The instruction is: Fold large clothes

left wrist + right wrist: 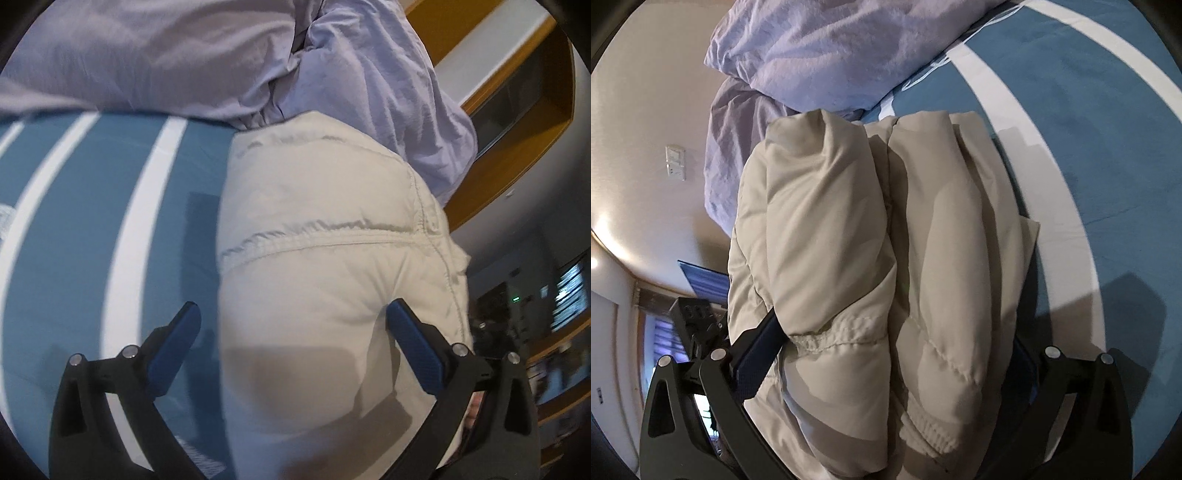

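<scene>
on a bed (1071, 122) spread with a teal, white-striped cover, a folded cream padded jacket (871, 258) lies beside a lilac pillow (831, 51) and rumpled lilac duvet (369, 92); wood-trimmed walls behind. left hand-held gripper (293, 317) wide, nothing gripped; right hand-held gripper (882, 343) wide, straddling the jacket
</scene>
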A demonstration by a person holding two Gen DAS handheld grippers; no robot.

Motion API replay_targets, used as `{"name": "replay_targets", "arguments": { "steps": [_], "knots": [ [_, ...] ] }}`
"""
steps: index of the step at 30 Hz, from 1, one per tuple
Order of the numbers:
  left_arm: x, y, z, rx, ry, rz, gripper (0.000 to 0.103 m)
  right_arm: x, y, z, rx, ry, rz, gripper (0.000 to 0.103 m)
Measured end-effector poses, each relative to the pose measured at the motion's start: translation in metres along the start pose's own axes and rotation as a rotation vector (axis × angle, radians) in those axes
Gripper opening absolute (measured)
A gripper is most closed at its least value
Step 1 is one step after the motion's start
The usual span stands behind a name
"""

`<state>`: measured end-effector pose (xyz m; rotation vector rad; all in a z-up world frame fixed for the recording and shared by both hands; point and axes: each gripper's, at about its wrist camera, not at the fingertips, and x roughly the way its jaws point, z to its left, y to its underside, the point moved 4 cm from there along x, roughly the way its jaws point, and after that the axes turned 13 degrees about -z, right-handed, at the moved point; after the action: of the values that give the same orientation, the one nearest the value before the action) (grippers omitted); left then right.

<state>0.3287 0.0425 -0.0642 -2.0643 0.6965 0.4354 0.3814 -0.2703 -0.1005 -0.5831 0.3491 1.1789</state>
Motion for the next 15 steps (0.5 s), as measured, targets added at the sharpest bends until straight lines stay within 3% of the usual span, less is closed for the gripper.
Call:
{"name": "replay_targets", "arguments": {
  "steps": [3, 9, 15],
  "knots": [
    [0.007, 0.001, 0.000, -0.049, 0.046, 0.017, 0.101, 0.003, -0.001, 0.001, -0.003, -0.021, 0.009, 0.102],
    [0.009, 0.001, -0.001, -0.068, 0.068, 0.007, 0.100, 0.009, -0.004, 0.005, -0.016, -0.070, -0.002, 0.102],
    [-0.003, -0.010, 0.003, -0.086, 0.088, -0.033, 0.082, 0.016, -0.014, 0.020, -0.046, -0.131, -0.035, 0.082]
  ]
}}
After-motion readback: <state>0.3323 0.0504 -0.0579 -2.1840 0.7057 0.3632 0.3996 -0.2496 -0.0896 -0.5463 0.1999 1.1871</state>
